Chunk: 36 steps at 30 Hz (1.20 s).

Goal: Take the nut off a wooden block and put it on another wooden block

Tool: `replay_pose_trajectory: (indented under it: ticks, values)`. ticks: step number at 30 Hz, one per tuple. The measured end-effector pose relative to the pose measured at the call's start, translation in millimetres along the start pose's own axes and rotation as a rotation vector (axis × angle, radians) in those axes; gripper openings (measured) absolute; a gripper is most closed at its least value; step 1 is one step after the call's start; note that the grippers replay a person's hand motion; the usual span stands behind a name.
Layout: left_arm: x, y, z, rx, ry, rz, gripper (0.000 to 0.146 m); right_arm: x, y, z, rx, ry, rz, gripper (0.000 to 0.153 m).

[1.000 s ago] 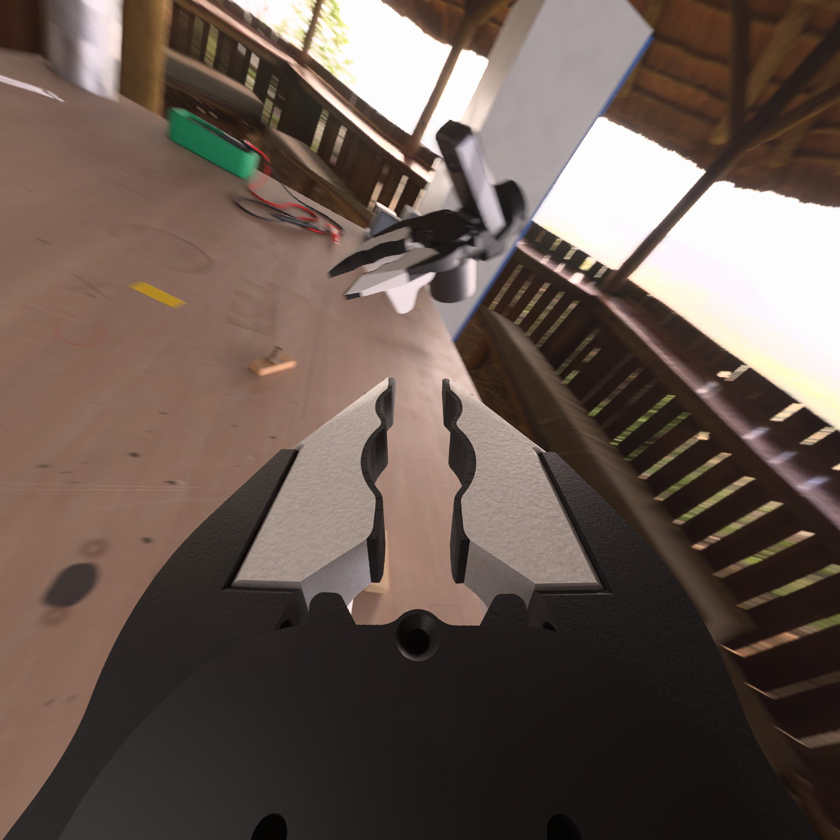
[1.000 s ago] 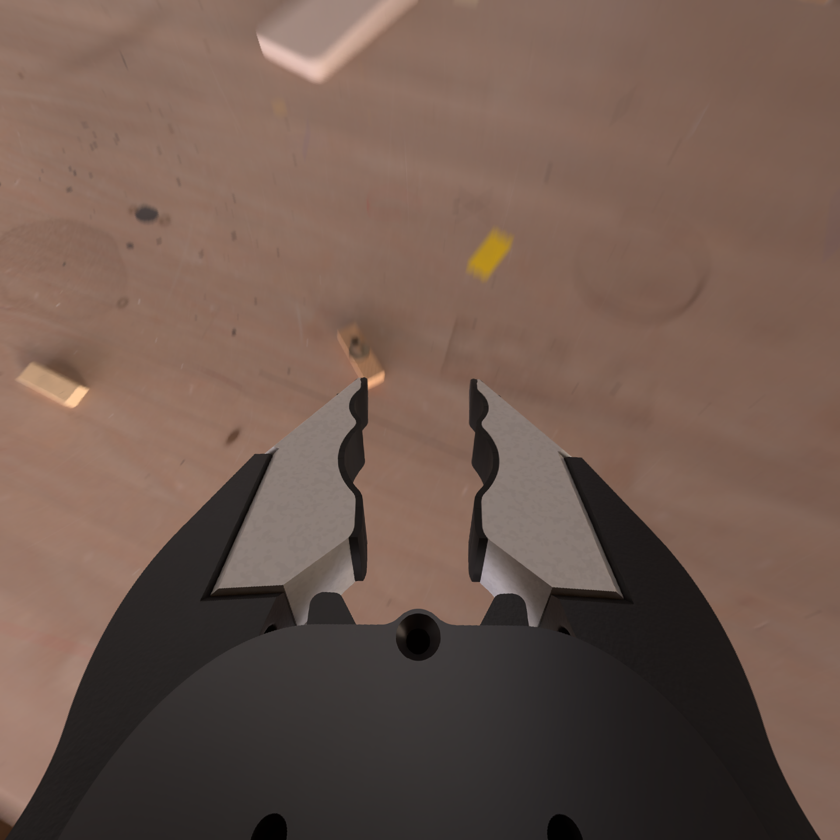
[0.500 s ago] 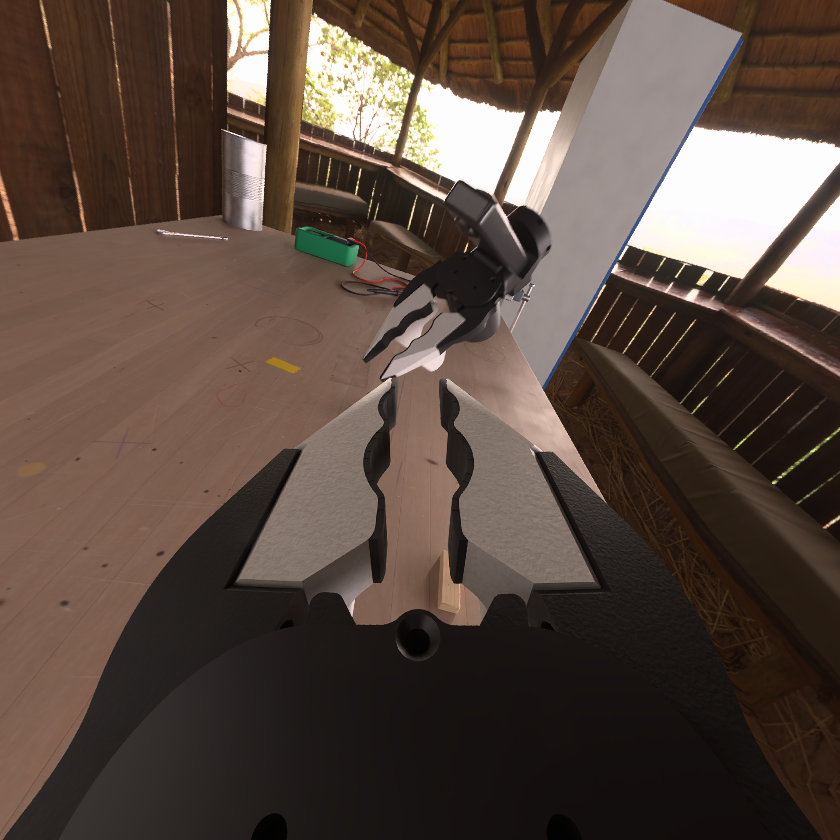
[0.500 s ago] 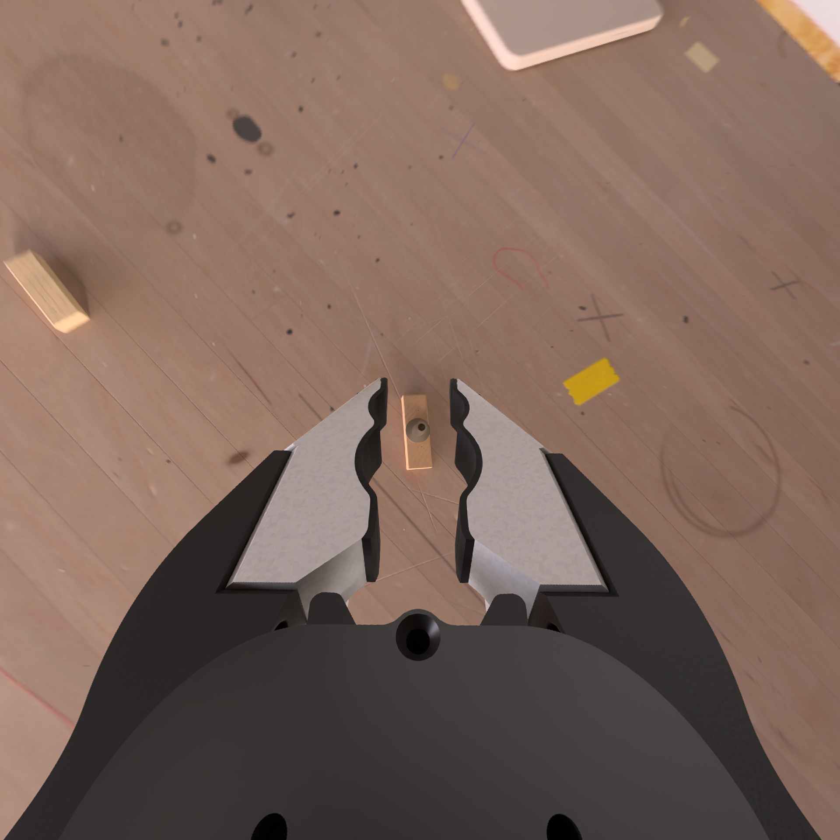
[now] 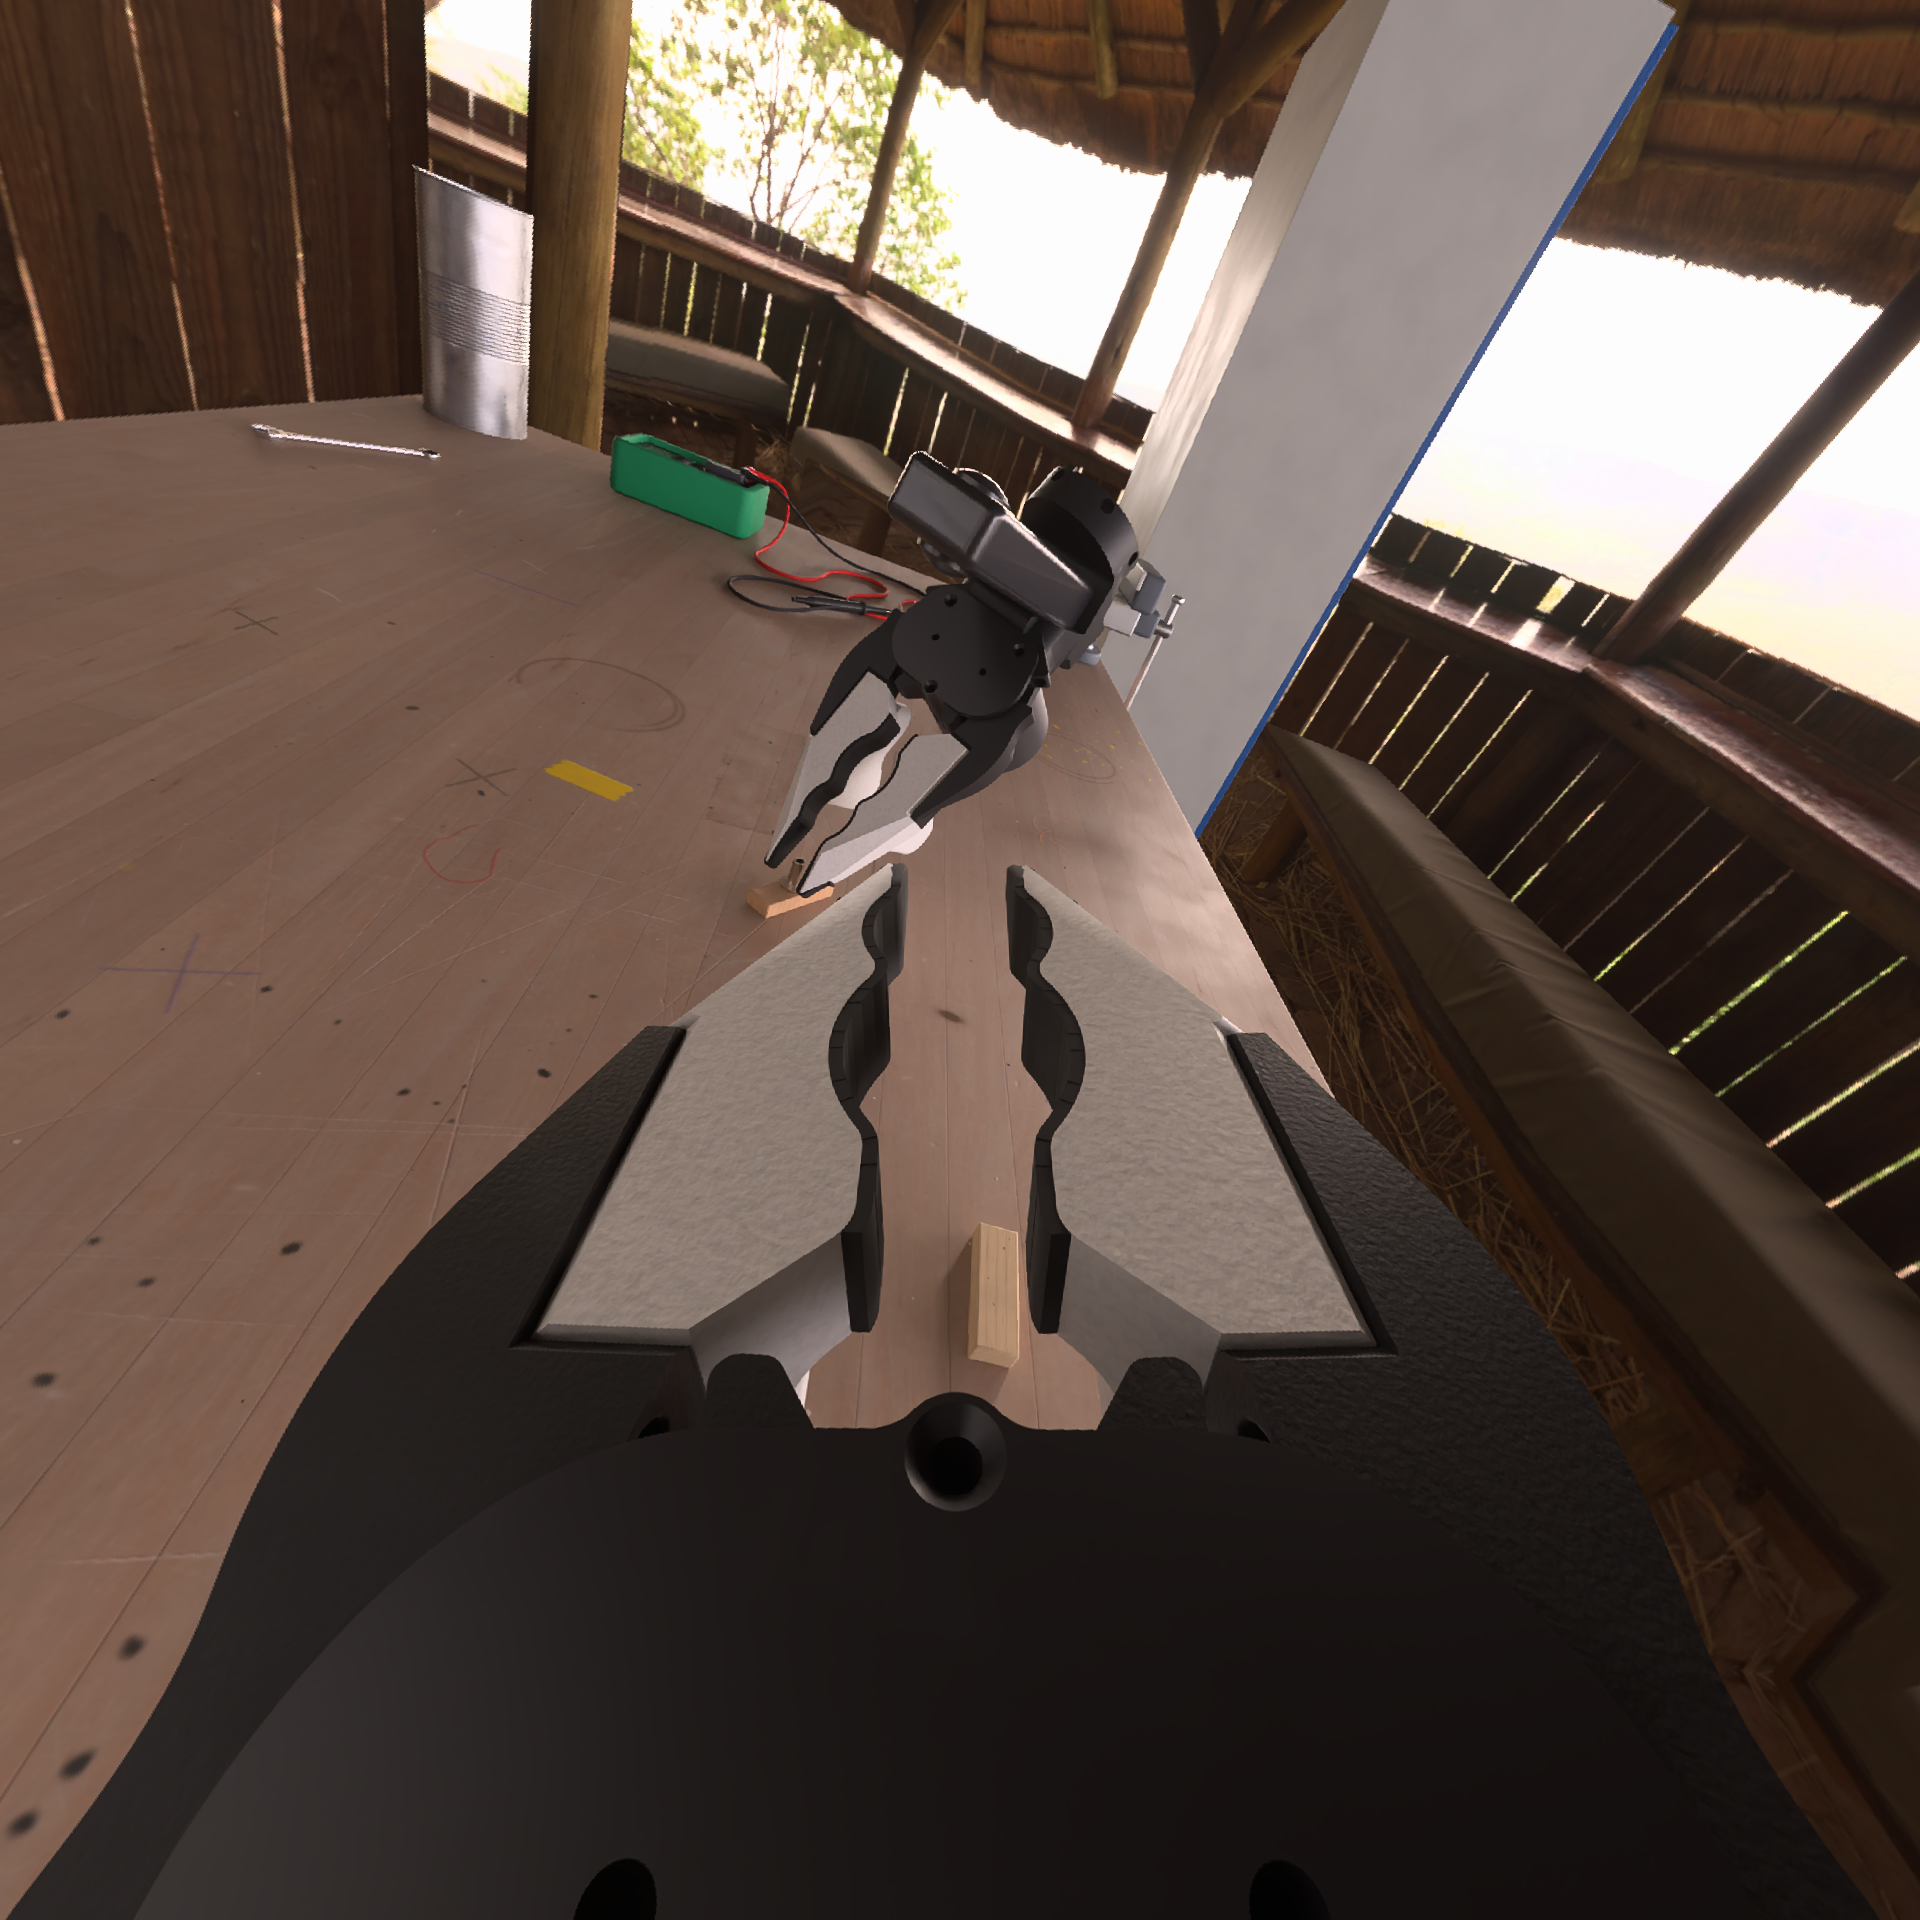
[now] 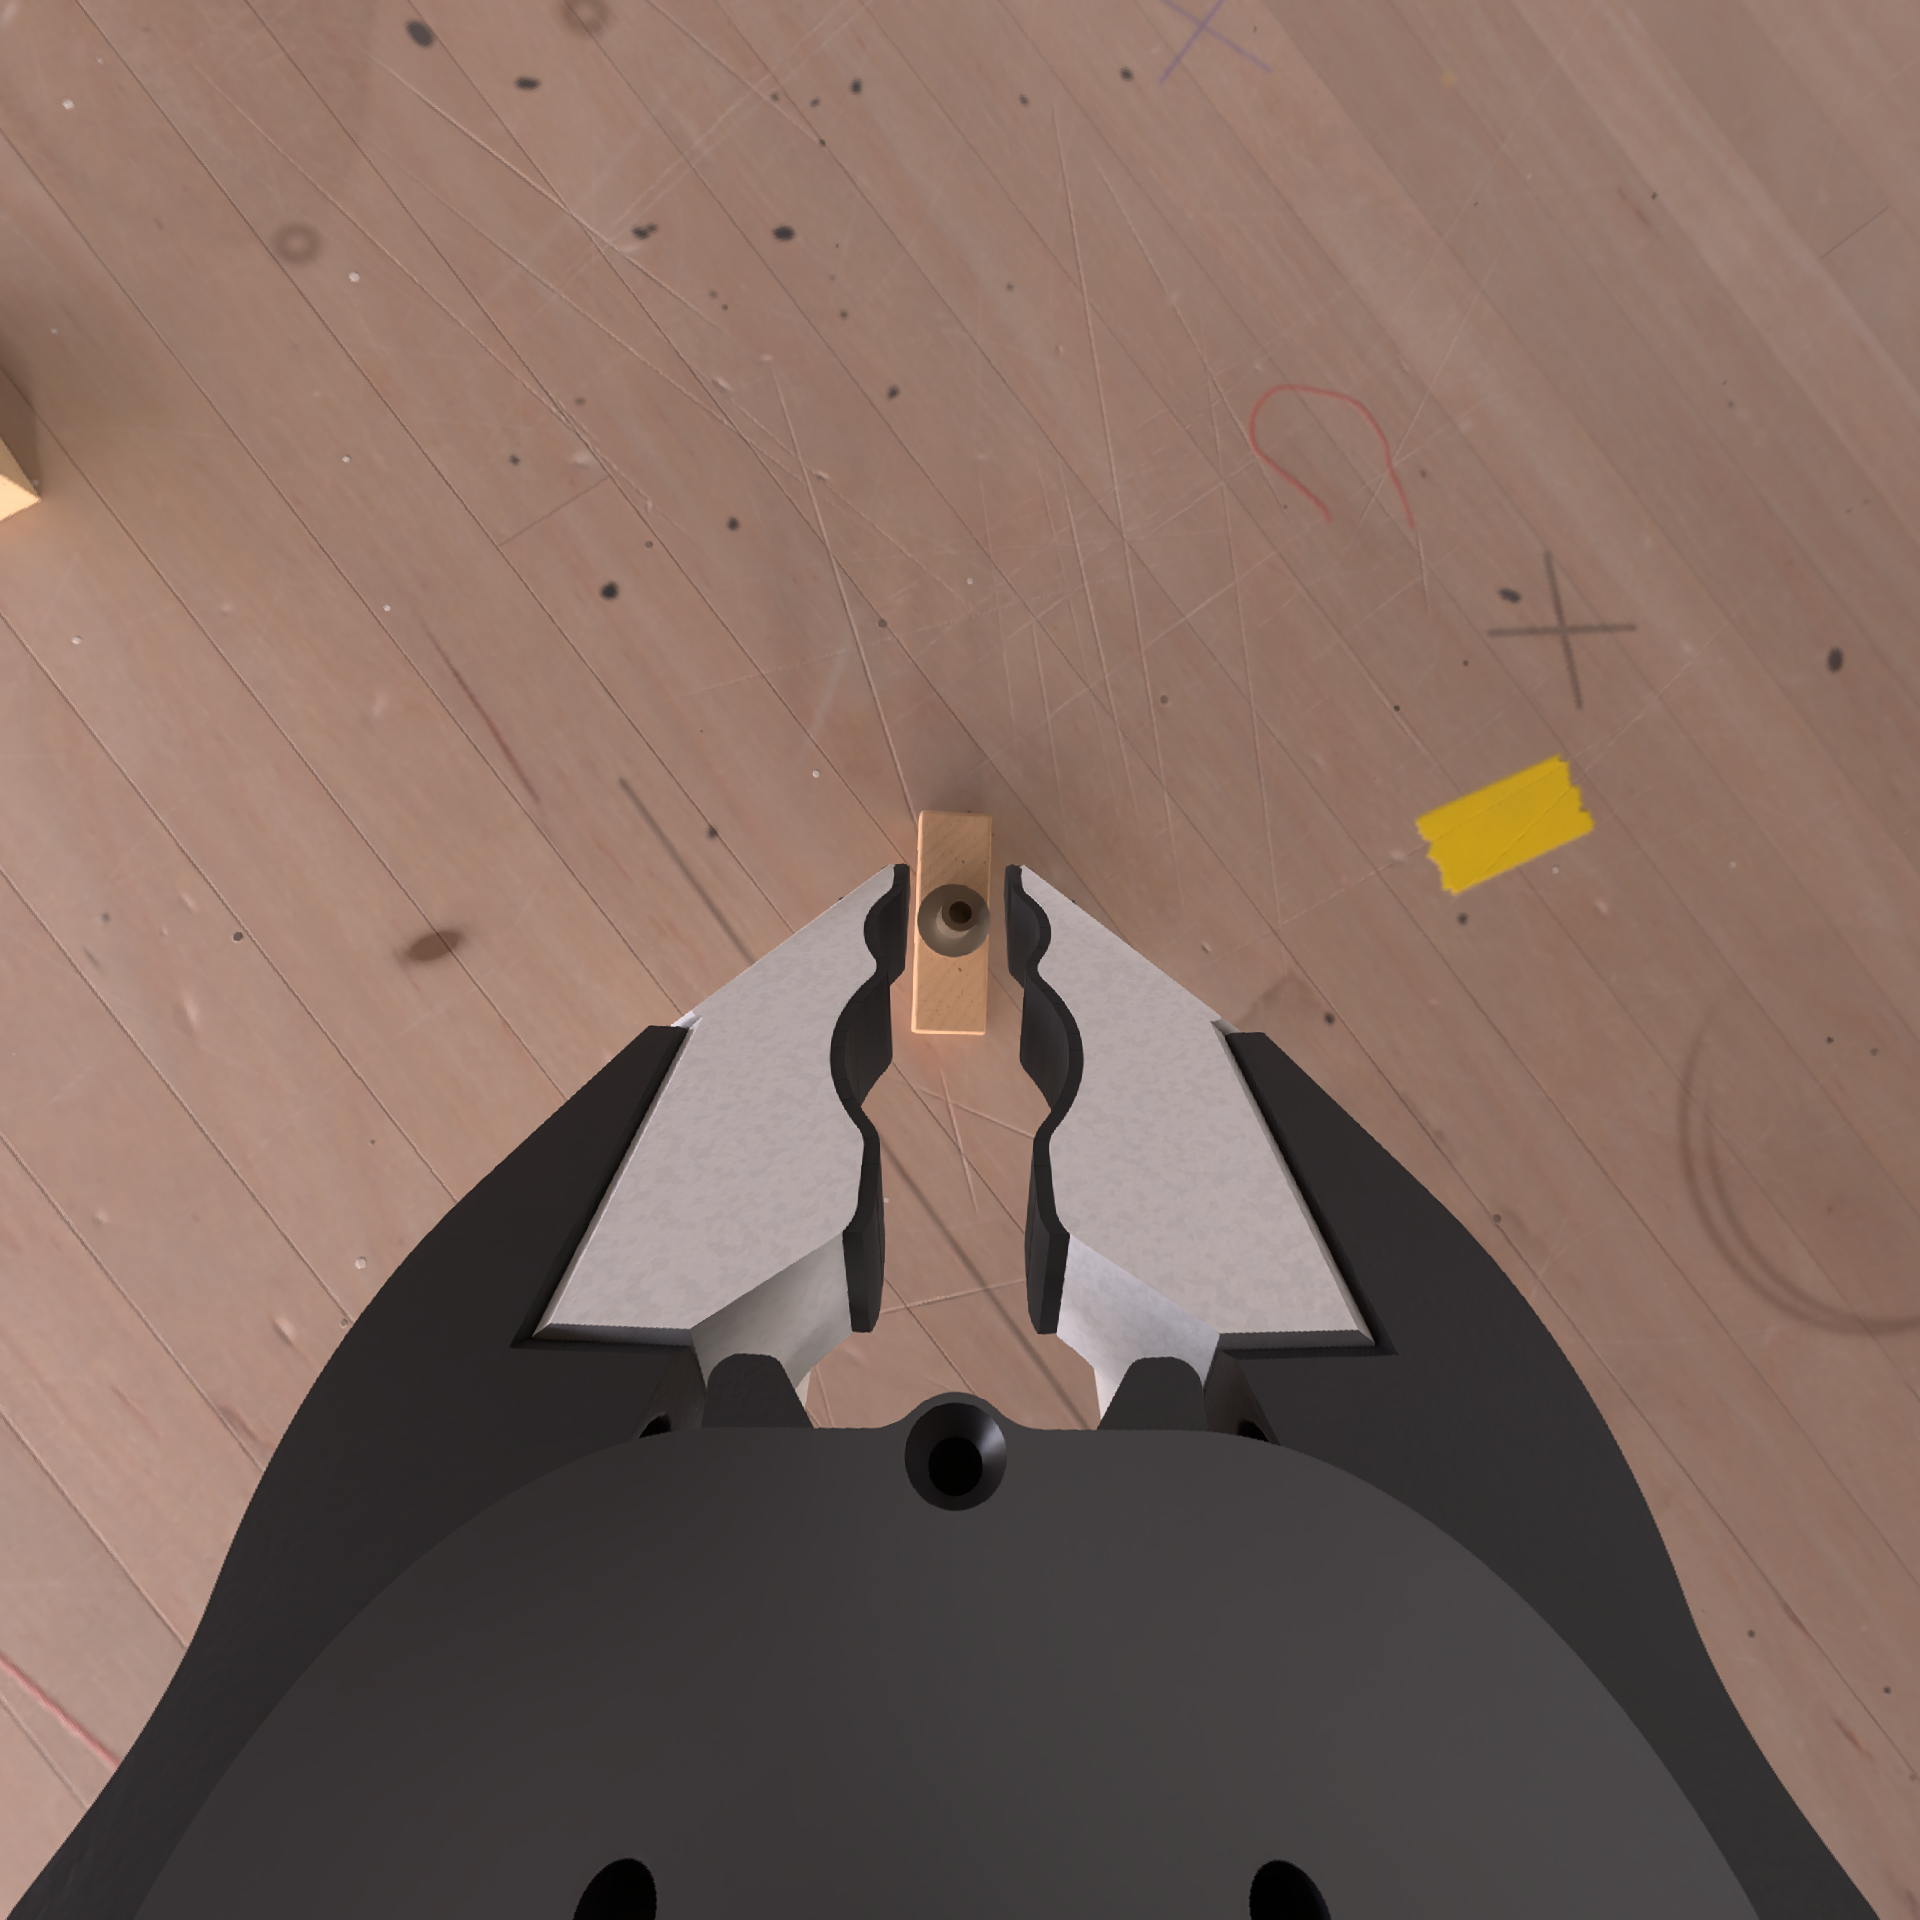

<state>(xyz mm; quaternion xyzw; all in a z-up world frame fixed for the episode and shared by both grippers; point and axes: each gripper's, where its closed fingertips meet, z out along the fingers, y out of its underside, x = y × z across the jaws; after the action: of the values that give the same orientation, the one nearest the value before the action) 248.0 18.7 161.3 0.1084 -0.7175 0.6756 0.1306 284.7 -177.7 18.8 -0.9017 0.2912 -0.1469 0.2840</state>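
A small grey nut (image 6: 954,918) stands on a light wooden block (image 6: 948,992) on the table. My right gripper (image 6: 956,883) is open and points down over it, with a fingertip on each side of the nut and not touching it. The left wrist view shows the right gripper (image 5: 805,864) above that block (image 5: 781,900) and the nut (image 5: 795,875). My left gripper (image 5: 956,883) is open and empty, low over the table. A second bare wooden block (image 5: 994,1291) lies between its fingers near their base. That block's corner shows at the left edge of the right wrist view (image 6: 12,478).
A yellow tape strip (image 6: 1503,823) lies right of the nut's block. Far back stand a green box (image 5: 688,484) with red and black leads, a metal can (image 5: 473,312), a wrench (image 5: 343,443) and a white panel (image 5: 1340,332). The table edge (image 5: 1236,914) runs along the right.
My right gripper has come down closer to the nut's block, and its fingertips now flank the nut. My left gripper has levelled out and the bare block stays between its fingers.
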Motion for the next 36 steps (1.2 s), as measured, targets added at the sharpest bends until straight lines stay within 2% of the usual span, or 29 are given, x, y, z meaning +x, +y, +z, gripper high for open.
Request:
replay_pose_trajectory:
  ticks: [12,14,17,20,22,27,31,36]
  values:
    - [-3,-4,-3,0.020,-0.022,-0.008,0.019,-11,1,-6,0.004,-0.036,0.025,0.014]
    - [-7,-6,-7,0.029,-0.041,-0.013,0.018,-36,-20,-15,0.064,-0.076,-0.041,0.014]
    - [-19,-5,-14,0.031,-0.096,-0.030,0.018,-105,-63,-19,0.185,-0.258,-0.234,0.014]
    - [-37,2,-24,-0.024,-0.194,-0.019,0.018,-157,-81,-2,0.157,-0.351,-0.388,0.014]
    - [-49,9,-32,-0.074,-0.254,-0.008,0.018,-177,-86,9,0.132,-0.395,-0.433,0.014]
    - [-77,34,-48,-0.210,-0.358,-0.029,0.020,-192,-86,26,0.091,-0.430,-0.449,0.014]
    - [-87,50,-48,-0.282,-0.341,-0.042,0.023,-197,-88,33,0.103,-0.440,-0.444,0.014]
    - [-99,69,-44,-0.390,-0.346,0.056,0.024,-197,-82,41,0.069,-0.419,-0.430,0.014]
